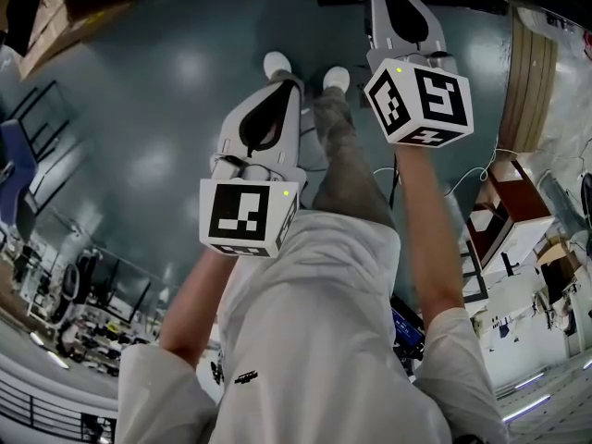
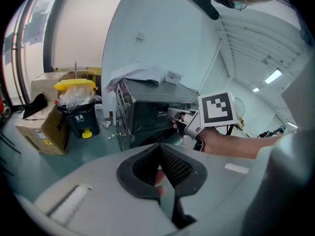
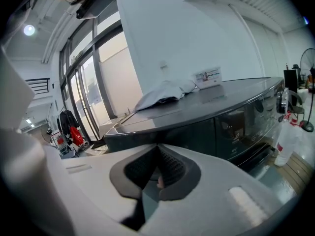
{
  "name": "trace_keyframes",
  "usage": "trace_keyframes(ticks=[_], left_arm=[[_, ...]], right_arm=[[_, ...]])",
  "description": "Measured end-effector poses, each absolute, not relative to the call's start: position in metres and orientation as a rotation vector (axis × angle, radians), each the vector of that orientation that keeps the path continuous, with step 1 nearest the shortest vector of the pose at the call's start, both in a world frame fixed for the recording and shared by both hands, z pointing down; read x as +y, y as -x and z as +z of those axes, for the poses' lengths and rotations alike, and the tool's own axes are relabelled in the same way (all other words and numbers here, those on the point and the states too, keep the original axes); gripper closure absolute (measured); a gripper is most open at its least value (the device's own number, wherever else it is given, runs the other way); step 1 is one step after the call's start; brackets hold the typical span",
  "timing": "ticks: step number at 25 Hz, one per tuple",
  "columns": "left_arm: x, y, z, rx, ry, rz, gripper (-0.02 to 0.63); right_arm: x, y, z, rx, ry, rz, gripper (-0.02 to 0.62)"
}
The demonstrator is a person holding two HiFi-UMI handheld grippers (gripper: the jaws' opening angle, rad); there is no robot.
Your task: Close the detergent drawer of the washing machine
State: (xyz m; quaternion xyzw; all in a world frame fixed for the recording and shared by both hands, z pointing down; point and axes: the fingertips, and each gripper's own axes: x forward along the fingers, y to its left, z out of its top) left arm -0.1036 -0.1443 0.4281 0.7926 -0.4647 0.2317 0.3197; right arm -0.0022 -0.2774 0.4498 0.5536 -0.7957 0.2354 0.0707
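Note:
The dark grey washing machine (image 2: 147, 117) stands by the white wall. Up close in the right gripper view, its upper front (image 3: 236, 124) is just beyond the jaws. The drawer panel (image 3: 167, 134) sits at the machine's upper left corner; I cannot tell how far out it stands. My right gripper (image 2: 173, 116) points at that upper front, its tip close to it, touch unclear. Its jaws are shut and hold nothing (image 3: 158, 154). My left gripper (image 2: 158, 149), farther back, is shut and empty too. In the head view both grippers (image 1: 277, 86) (image 1: 400, 7) are held out over the floor.
A white cloth (image 3: 165, 92) and a label card (image 3: 207, 76) lie on the machine's top. Left of the machine stand a black bin with a yellow lid (image 2: 78, 107) and a cardboard box (image 2: 42, 129). A spray bottle (image 3: 285, 136) stands on the floor at the right.

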Motion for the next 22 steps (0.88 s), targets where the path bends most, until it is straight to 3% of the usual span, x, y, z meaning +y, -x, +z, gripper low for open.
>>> trace_keyframes(ticks=[22], left_arm=[[-0.118,0.085,0.384,-1.296,-2.150,0.554,0.589]], right_arm=[[-0.241,-0.031,0.424,-2.373,-1.562,0.644,0.584]])
